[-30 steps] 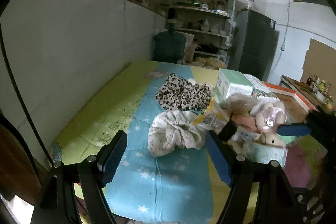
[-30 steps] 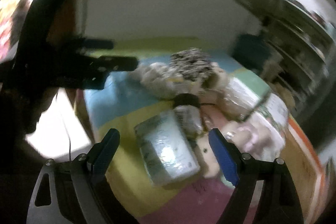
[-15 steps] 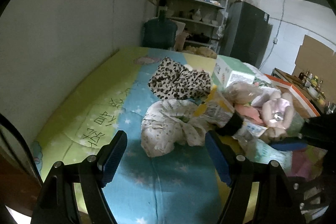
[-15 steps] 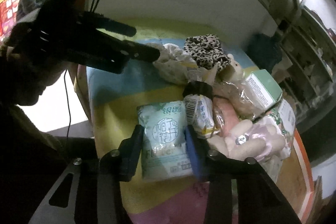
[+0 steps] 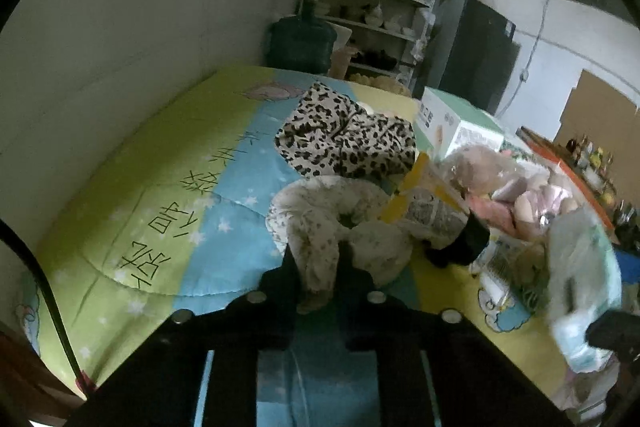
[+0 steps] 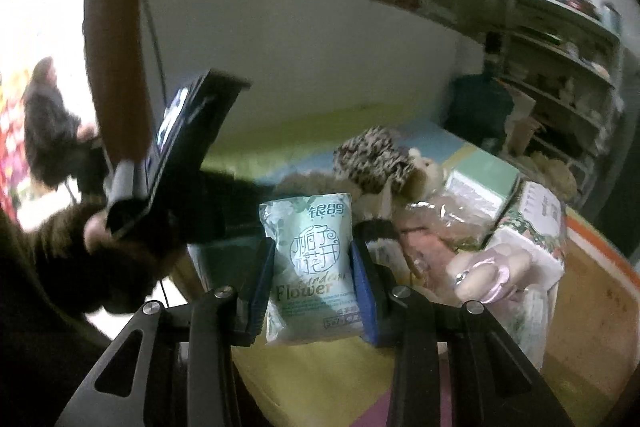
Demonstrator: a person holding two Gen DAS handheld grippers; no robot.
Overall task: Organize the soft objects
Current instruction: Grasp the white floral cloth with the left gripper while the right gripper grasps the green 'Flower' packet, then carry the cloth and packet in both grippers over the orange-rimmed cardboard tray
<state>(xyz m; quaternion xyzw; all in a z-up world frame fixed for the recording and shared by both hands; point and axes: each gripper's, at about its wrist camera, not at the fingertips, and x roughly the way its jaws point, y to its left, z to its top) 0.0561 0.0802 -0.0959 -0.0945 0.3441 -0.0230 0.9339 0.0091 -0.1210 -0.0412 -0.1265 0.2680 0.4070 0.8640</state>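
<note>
Both tools loaded, each clamped on one soft item above the quilt-covered surface.

Right tool [image 6: 312, 267] pinches the pale green plastic tissue pack [image 6: 310, 259] by its side edges, upright and lifted clear of the pile, probably for sorting. Left tool [image 5: 318, 267] grips a fold of the crumpled cream floral cloth [image 5: 340, 223], which lies touching the leopard-print fabric [image 5: 348, 147].

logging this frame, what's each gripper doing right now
left gripper: shut on the white floral cloth.
right gripper: shut on the tissue pack.
</note>
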